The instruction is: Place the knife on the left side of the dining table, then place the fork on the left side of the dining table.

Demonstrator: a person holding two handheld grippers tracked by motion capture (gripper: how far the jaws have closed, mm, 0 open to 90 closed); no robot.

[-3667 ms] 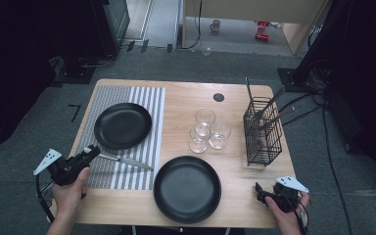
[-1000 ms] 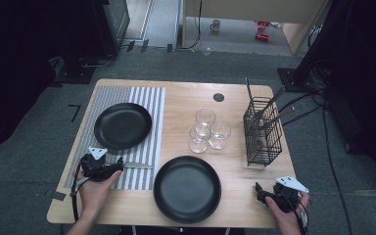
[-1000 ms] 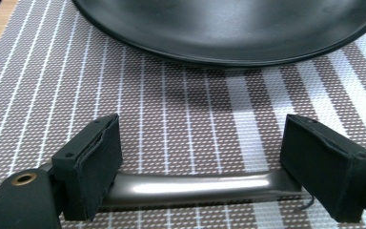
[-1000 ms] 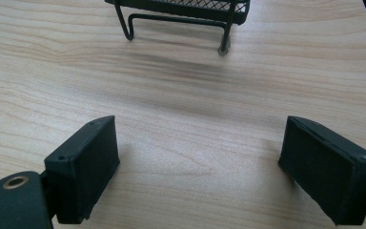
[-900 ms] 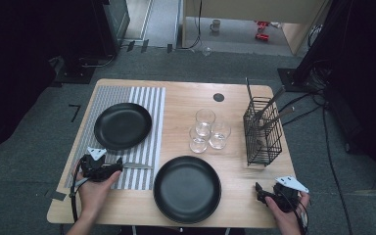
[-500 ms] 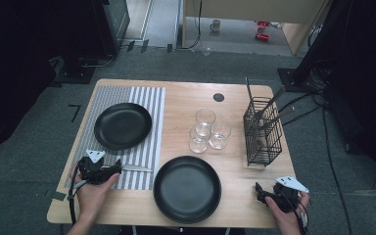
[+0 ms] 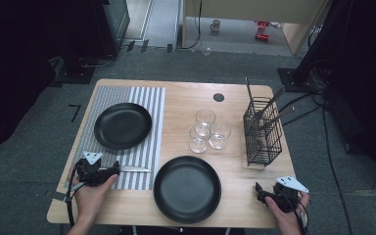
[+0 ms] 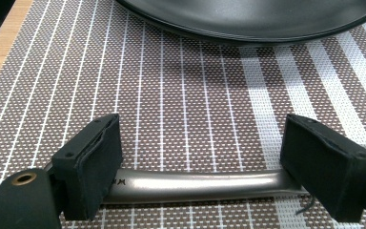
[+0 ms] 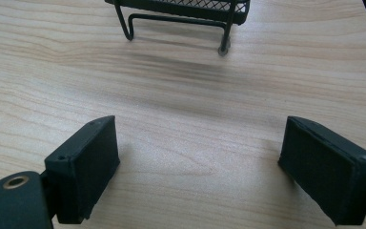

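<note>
A silver table knife lies on the striped placemat, its blade pointing right. My left gripper sits low over the knife's handle end, jaws wide apart. In the left gripper view the handle runs crosswise from one pad to the other at their base, and the left gripper does not squeeze it. One black plate rests on the mat just beyond. My right gripper waits open at the table's front right corner, with only bare wood between its pads.
A second black plate sits at the front middle, close to the knife's tip. Three glasses stand in the centre. A black wire cutlery basket with utensils stands at the right; its feet are just ahead of my right gripper.
My left gripper came in from beyond the table's left edge onto the placemat and settled over the knife handle, then held nearly still. The right gripper has not moved.
</note>
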